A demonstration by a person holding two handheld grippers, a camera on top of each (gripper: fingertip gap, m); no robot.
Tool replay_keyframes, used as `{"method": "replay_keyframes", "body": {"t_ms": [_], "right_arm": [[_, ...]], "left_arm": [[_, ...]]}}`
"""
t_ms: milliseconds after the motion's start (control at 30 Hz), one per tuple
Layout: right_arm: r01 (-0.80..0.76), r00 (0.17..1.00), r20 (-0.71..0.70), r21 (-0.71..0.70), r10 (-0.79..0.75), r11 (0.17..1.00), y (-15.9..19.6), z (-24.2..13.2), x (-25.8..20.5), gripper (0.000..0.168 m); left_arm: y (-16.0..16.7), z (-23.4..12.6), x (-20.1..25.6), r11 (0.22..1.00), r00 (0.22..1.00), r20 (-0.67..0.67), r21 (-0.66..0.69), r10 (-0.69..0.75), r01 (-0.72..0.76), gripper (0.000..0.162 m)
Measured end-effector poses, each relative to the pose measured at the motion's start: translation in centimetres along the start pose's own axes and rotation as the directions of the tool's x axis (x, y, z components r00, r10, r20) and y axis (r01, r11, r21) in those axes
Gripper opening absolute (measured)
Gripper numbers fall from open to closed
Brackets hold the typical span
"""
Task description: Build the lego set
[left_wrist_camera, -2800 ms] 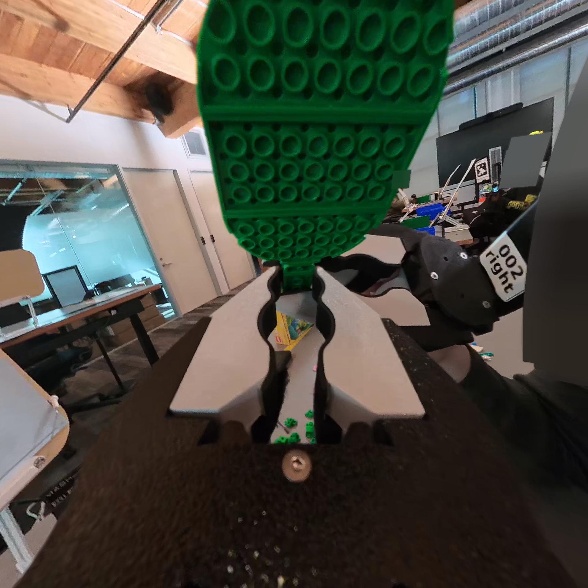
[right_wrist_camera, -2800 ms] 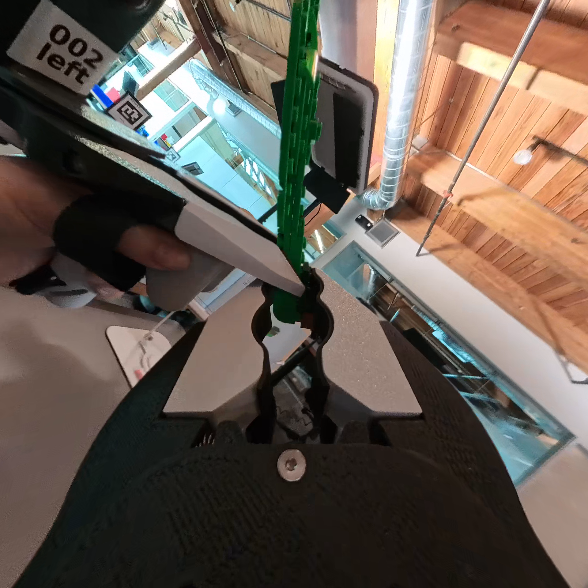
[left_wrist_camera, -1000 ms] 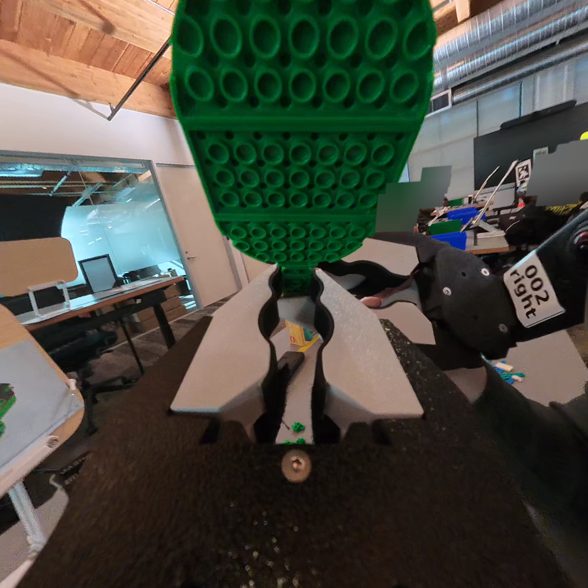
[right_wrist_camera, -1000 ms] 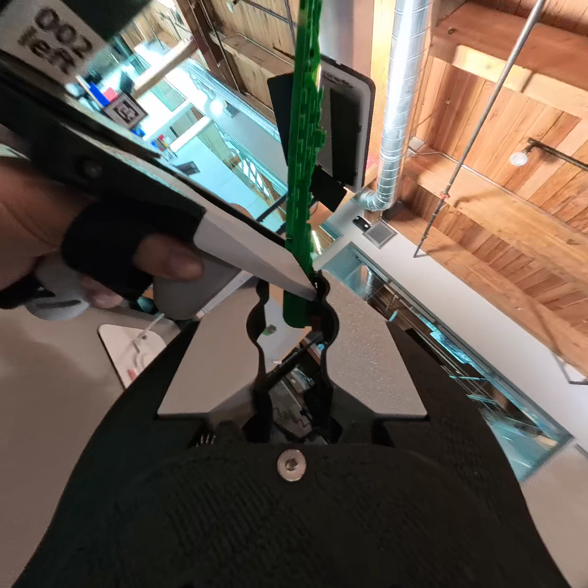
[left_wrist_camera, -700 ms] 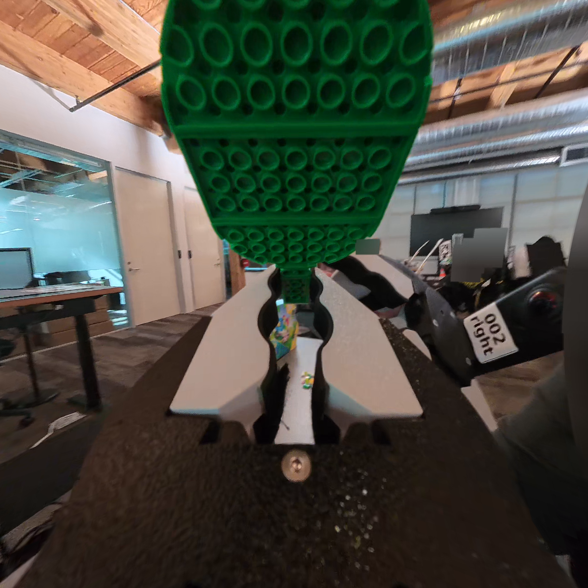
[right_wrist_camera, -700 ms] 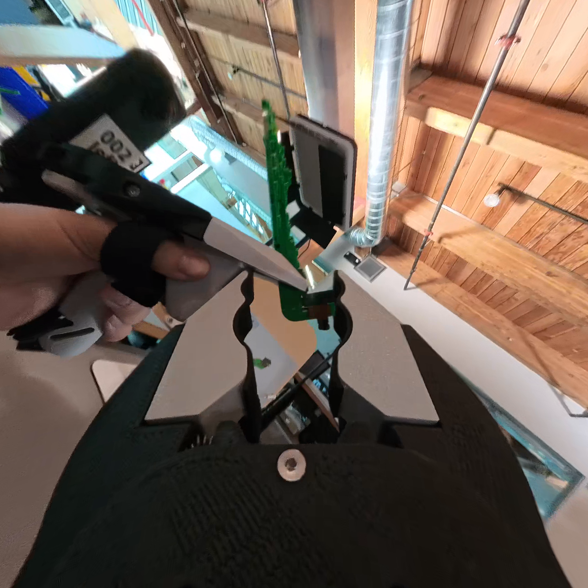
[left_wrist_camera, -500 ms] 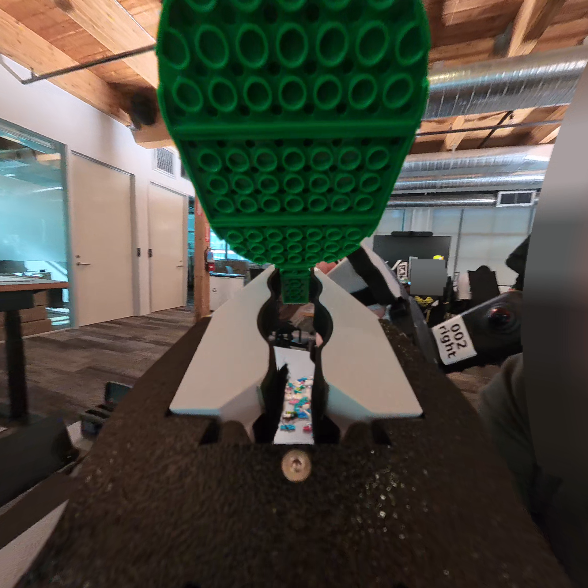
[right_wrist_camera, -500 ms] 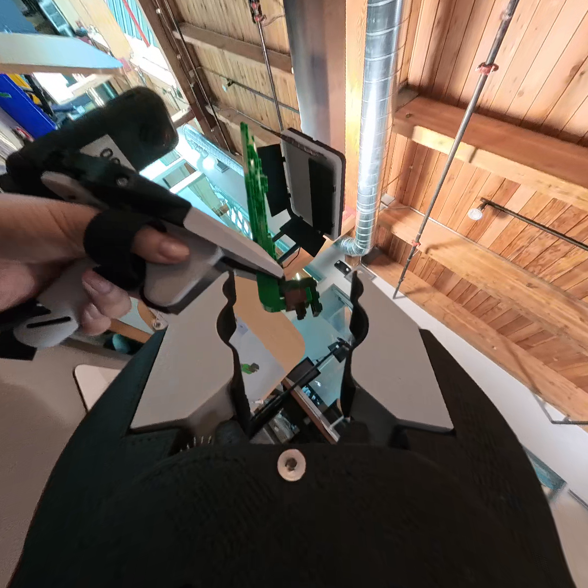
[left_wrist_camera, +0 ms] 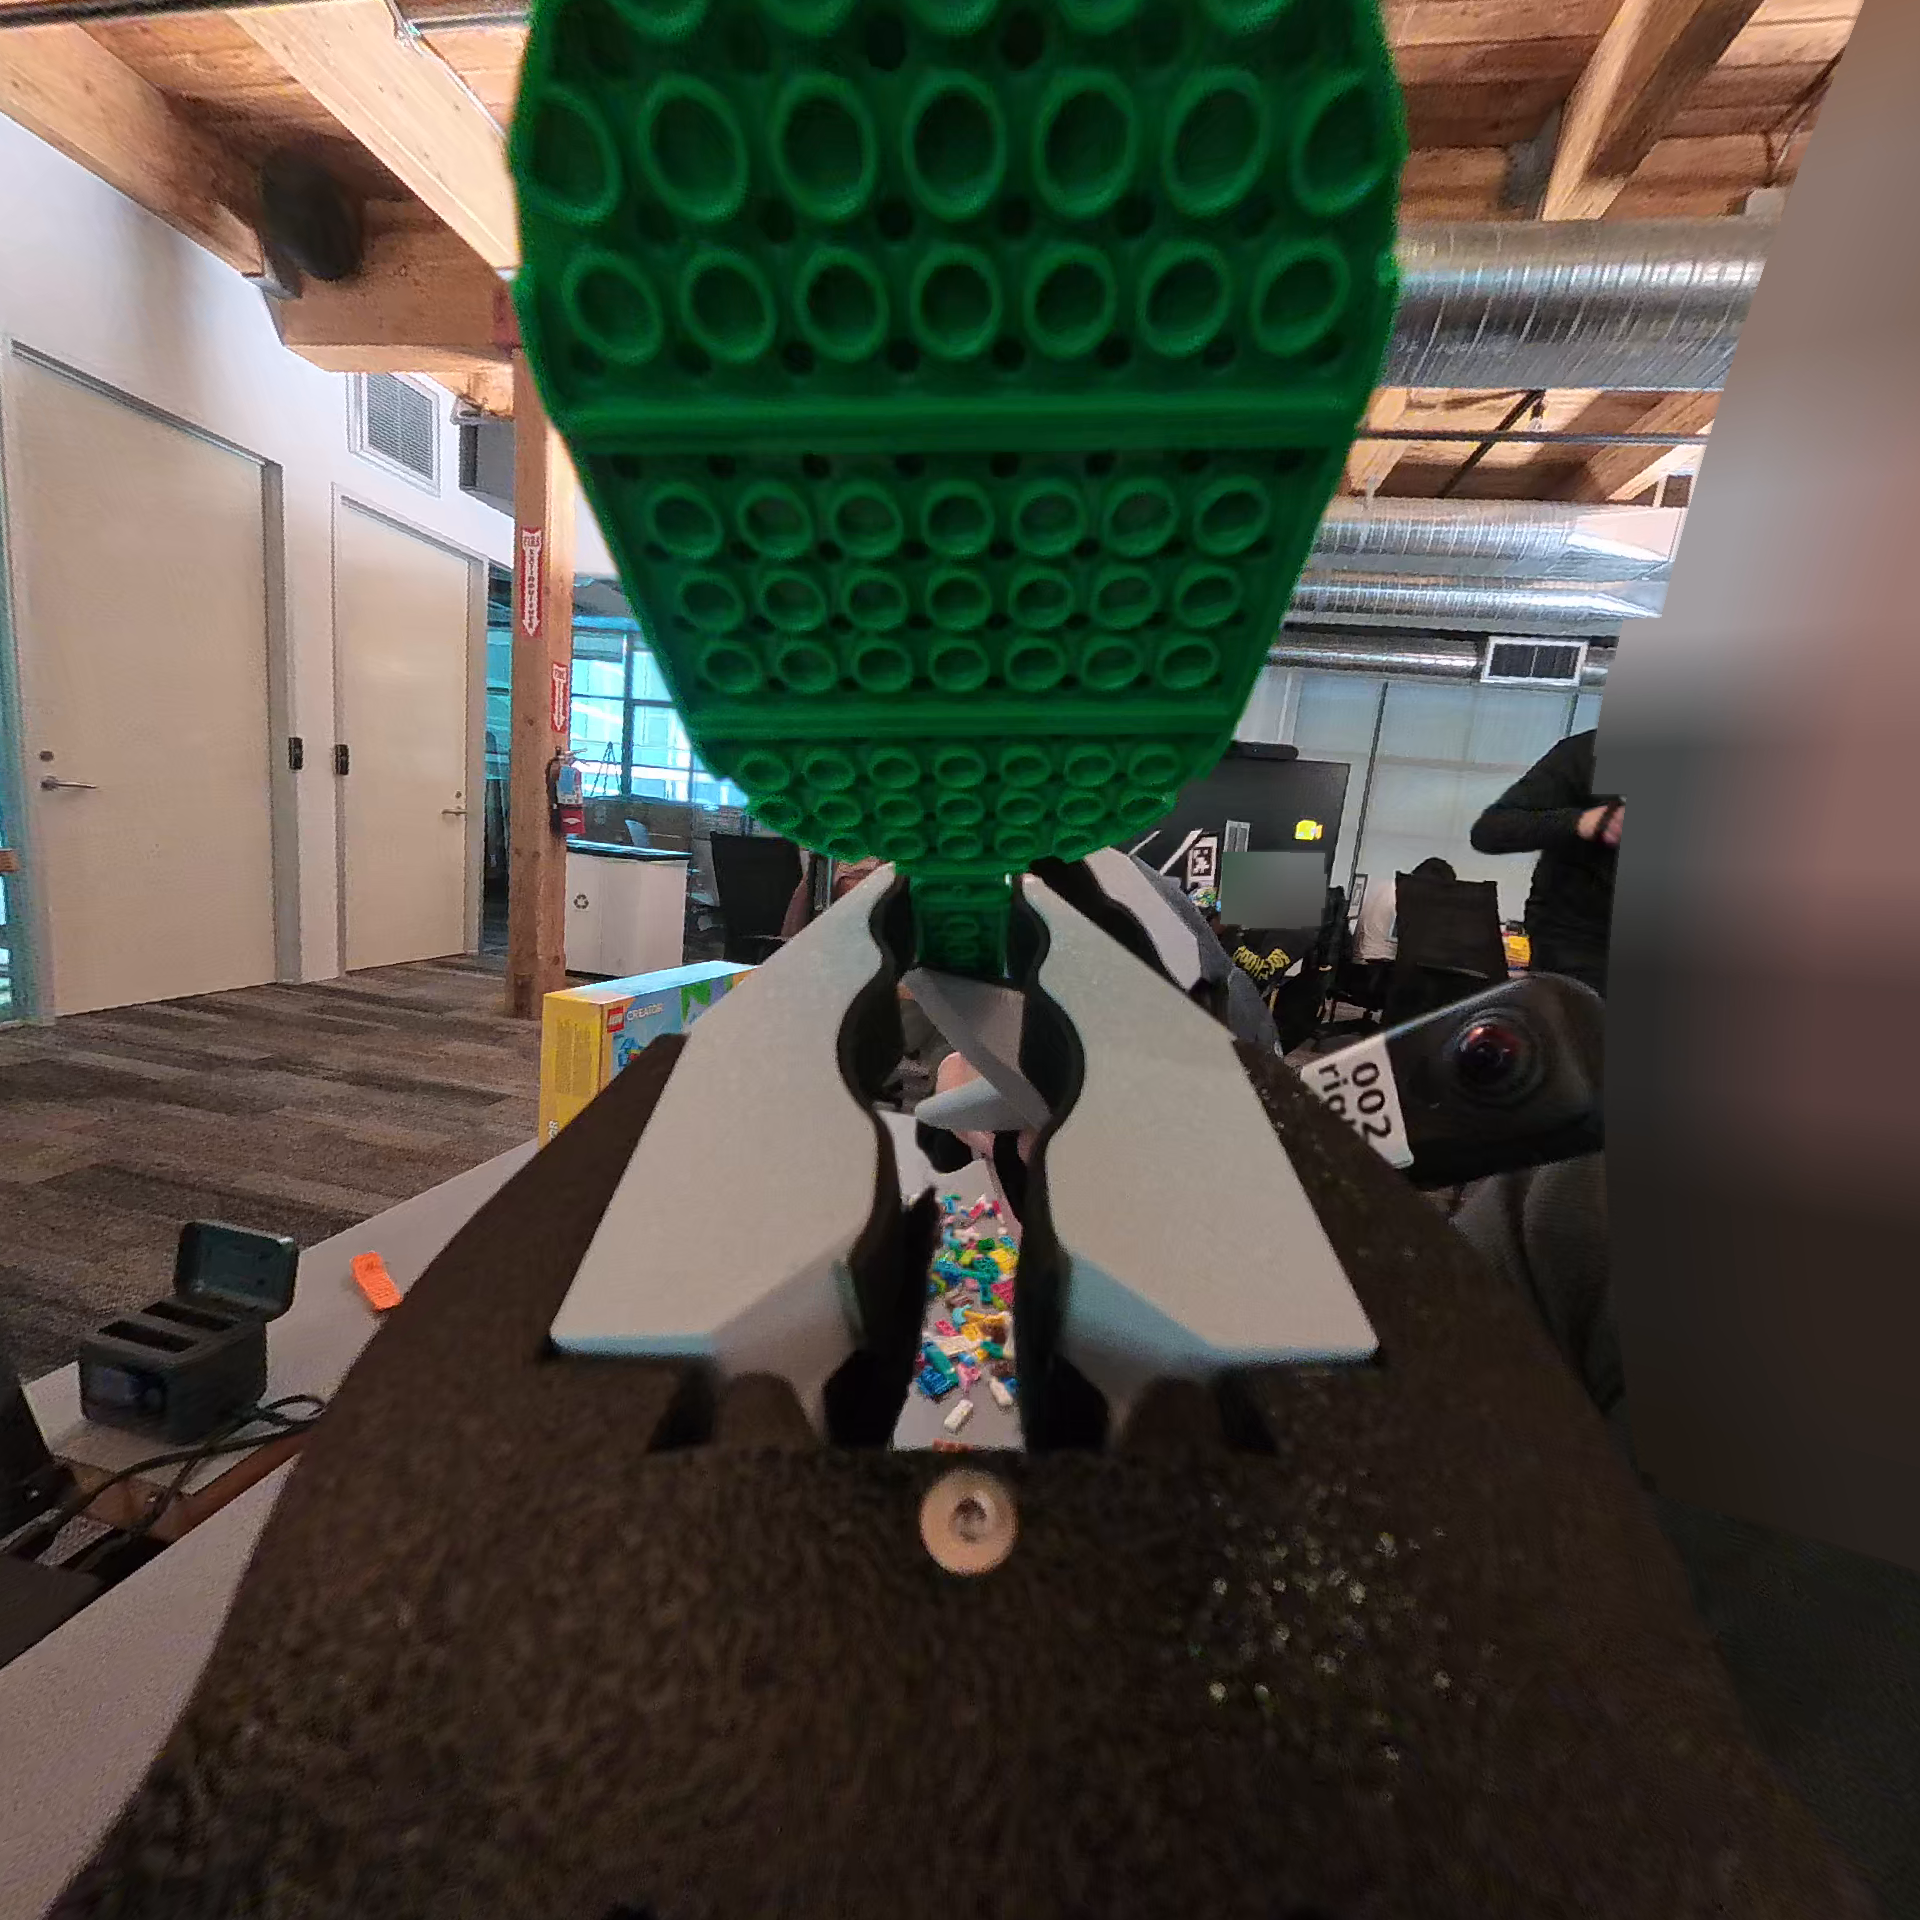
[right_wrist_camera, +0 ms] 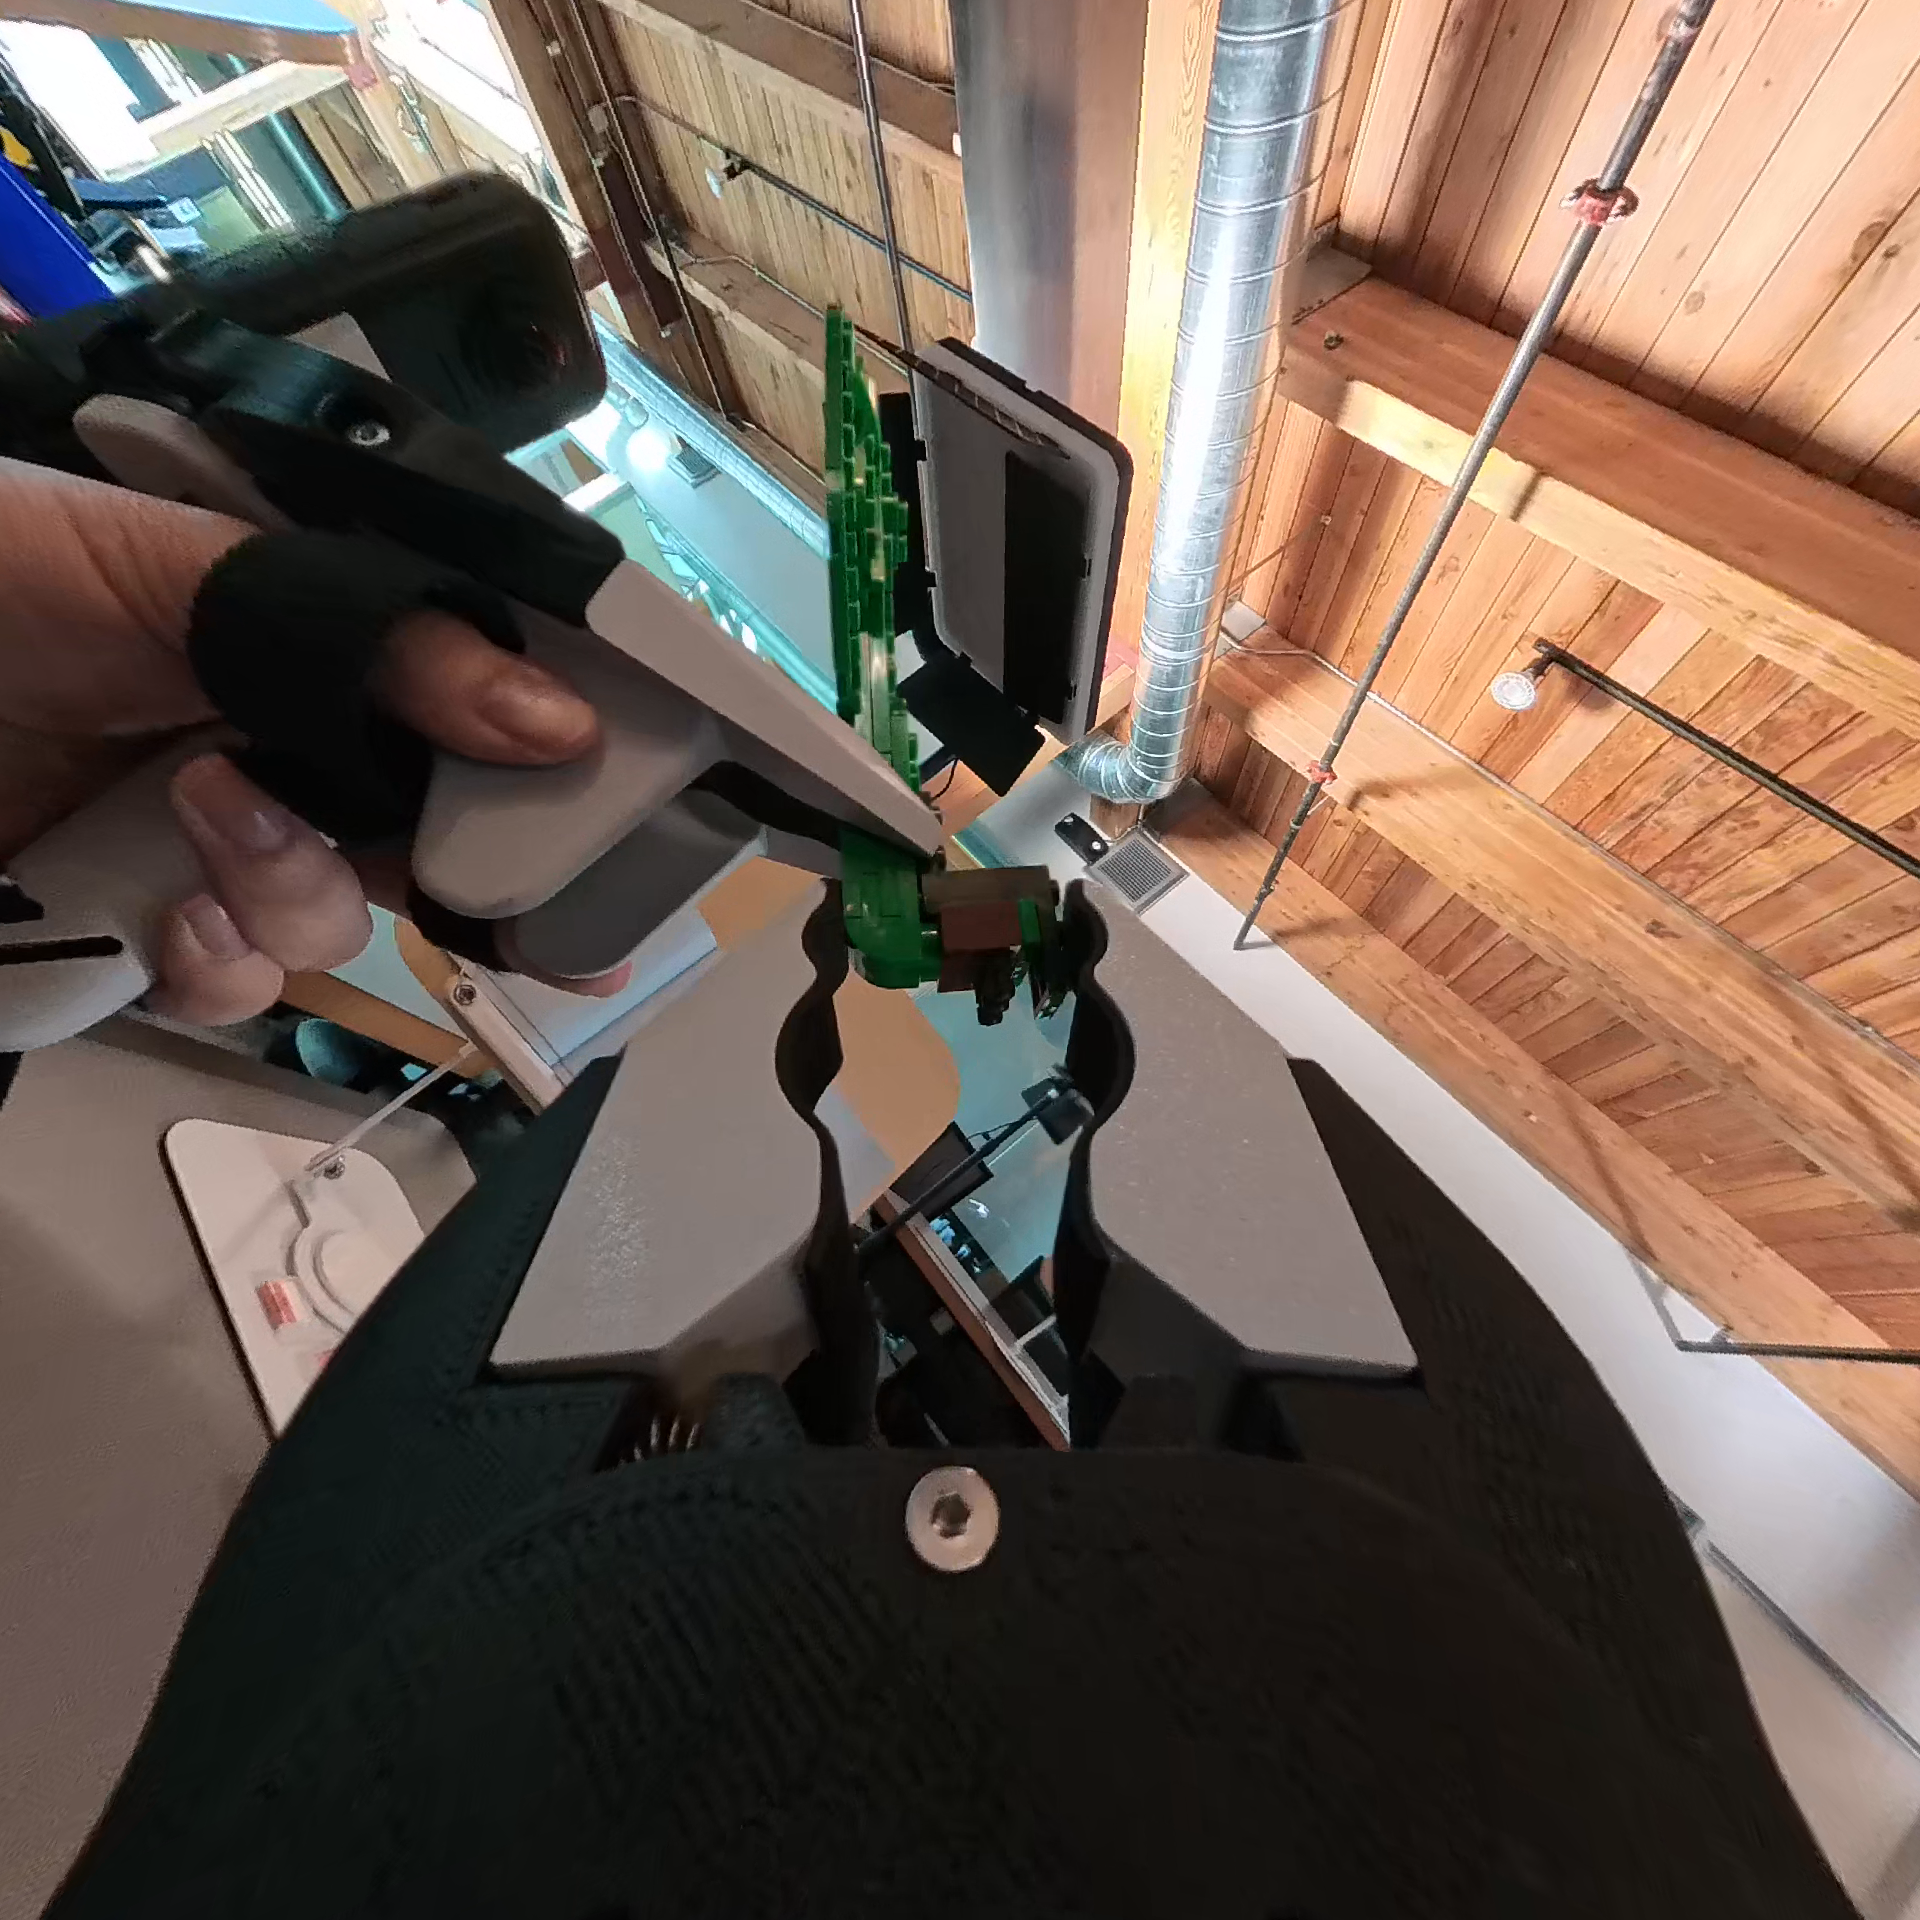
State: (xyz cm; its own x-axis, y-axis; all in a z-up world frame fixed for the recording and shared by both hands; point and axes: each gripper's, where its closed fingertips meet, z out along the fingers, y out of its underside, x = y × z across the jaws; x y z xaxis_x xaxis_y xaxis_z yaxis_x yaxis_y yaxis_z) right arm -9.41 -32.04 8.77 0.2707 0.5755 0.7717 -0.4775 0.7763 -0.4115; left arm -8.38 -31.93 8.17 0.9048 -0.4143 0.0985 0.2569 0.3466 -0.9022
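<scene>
My left gripper [left_wrist_camera: 961, 925] is shut on the narrow lower tab of a green lego plate assembly [left_wrist_camera: 956, 416], held upright with its underside facing the camera. In the right wrist view the assembly [right_wrist_camera: 860, 540] shows edge-on, with brown and green bricks [right_wrist_camera: 987, 914] at its lower end. The left gripper [right_wrist_camera: 914, 831] clamps it there from the left, held by a gloved hand [right_wrist_camera: 208, 675]. My right gripper [right_wrist_camera: 951, 935] is open, its jaws standing on either side of the brown bricks. The right gripper [left_wrist_camera: 1455, 1081] also shows behind the plate in the left wrist view.
Loose coloured lego pieces [left_wrist_camera: 966, 1309] lie on the grey table [left_wrist_camera: 125, 1683] below. A yellow lego box [left_wrist_camera: 613, 1049], an orange piece [left_wrist_camera: 374, 1280] and a dark charger case [left_wrist_camera: 187, 1340] sit to the left. A tablet on a mount [right_wrist_camera: 1018, 540] hangs behind the plate. The tips of both grippers are at nearly the same place.
My right gripper let go of the plate's lower edge and opened, and now brackets the brown bricks with a narrower gap. The left gripper kept its grip while its view swung towards the table.
</scene>
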Motion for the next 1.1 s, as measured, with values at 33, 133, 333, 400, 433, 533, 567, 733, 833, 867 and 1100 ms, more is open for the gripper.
{"method": "replay_keyframes", "body": {"t_ms": [33, 133, 333, 400, 433, 533, 567, 733, 833, 867, 1100], "right_arm": [[0.001, 1.000, -0.005, -0.003, -0.001, 1.000, 0.0, 0.0, 0.0, 0.040], [0.010, 1.000, -0.019, -0.011, -0.010, 1.000, 0.0, 0.0, 0.1, 0.039], [0.052, 0.998, -0.034, -0.032, -0.054, 0.998, 0.2, -0.1, 0.2, 0.038], [0.059, 0.997, -0.037, -0.034, -0.061, 0.998, 0.3, -0.1, 0.2, 0.038], [0.060, 0.997, -0.038, -0.034, -0.062, 0.998, 0.3, -0.1, 0.3, 0.038], [0.035, 0.999, -0.027, -0.031, -0.036, 0.999, 0.3, -0.1, 0.3, 0.039], [-0.004, 1.000, -0.012, -0.030, 0.003, 1.000, 0.4, 0.0, 0.2, 0.039], [-0.070, 0.997, 0.011, -0.009, 0.070, 0.997, 0.5, 0.1, 0.2, 0.039], [-0.033, 0.999, 0.014, -0.025, 0.034, 0.999, 0.6, 0.0, 0.1, 0.039], [-0.045, 0.999, 0.024, -0.024, 0.045, 0.999, 0.7, 0.1, 0.1, 0.039], [-0.169, 0.983, 0.092, 0.096, 0.160, 0.981, -1.0, -0.2, -0.3, 0.072]], "left_arm": [[-0.1, 0.0, 0.0, 1.000, 1.000, -0.002, 0.005, -0.003, 0.003, 0.015], [-0.1, 0.0, 0.0, 1.000, 1.000, 0.006, 0.011, 0.005, -0.006, 0.015], [-0.1, 0.2, 0.0, 0.999, 0.999, 0.029, 0.006, 0.042, -0.042, 0.014], [0.0, 0.3, 0.0, 0.999, 0.998, 0.037, 0.003, 0.052, -0.052, 0.014], [0.0, 0.3, 0.0, 0.998, 0.998, 0.039, 0.003, 0.056, -0.056, 0.014], [-0.1, 0.4, 0.0, 0.998, 0.997, 0.044, 0.006, 0.059, -0.059, 0.014], [-0.1, 0.4, -0.1, 0.998, 0.997, 0.053, 0.006, 0.064, -0.064, 0.014], [0.0, 0.4, -0.4, 0.995, 0.991, 0.092, -0.008, 0.100, -0.099, 0.014], [0.0, 0.4, -0.3, 0.996, 0.993, 0.078, -0.009, 0.085, -0.085, 0.014], [0.1, 0.4, -0.5, 0.996, 0.993, 0.083, -0.011, 0.085, -0.084, 0.014], [-1.3, 0.3, 0.0, 0.993, 0.999, 0.032, 0.111, 0.028, -0.031, 0.015]]}}
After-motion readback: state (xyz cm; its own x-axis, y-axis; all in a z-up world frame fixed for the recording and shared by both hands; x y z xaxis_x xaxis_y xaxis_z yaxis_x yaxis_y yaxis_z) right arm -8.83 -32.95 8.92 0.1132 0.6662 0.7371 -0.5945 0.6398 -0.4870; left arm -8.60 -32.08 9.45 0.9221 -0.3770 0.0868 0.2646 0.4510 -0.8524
